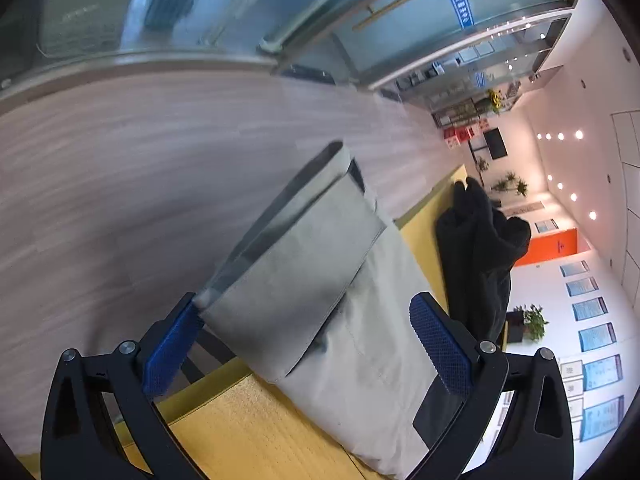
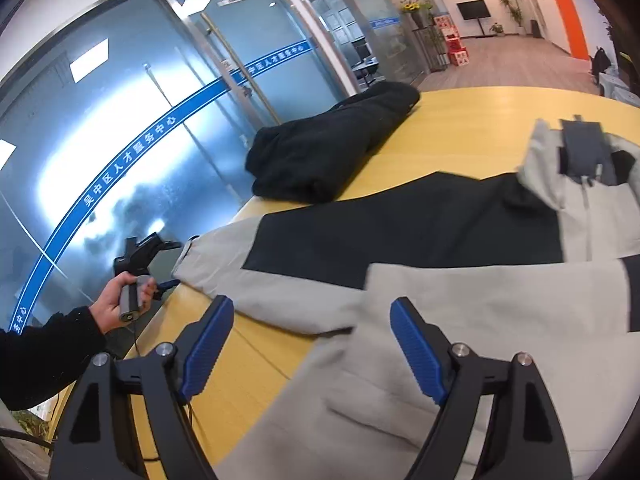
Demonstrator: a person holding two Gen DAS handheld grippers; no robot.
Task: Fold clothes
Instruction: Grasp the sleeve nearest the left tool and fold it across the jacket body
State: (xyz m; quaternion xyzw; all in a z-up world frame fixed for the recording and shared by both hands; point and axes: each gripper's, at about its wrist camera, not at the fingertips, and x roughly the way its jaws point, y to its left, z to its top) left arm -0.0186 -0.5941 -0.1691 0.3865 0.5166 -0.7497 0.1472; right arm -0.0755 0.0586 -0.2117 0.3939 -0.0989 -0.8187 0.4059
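Observation:
A grey and black jacket (image 2: 460, 288) lies spread on the yellow table (image 2: 460, 120). Its left sleeve (image 1: 320, 264) reaches past the table edge, with the cuff (image 1: 206, 298) by my left gripper's left finger. My left gripper (image 1: 308, 344) is open around the sleeve, tilted sideways. The right wrist view shows it held in a hand (image 2: 132, 292) at the sleeve cuff (image 2: 188, 256). My right gripper (image 2: 316, 344) is open and empty, hovering above the jacket's lower front.
A folded black garment (image 2: 332, 148) lies at the far table edge and also shows in the left wrist view (image 1: 480, 248). Glass walls with a blue stripe (image 2: 132, 148) stand beyond the table. Wood-look floor (image 1: 160, 160) lies below the edge.

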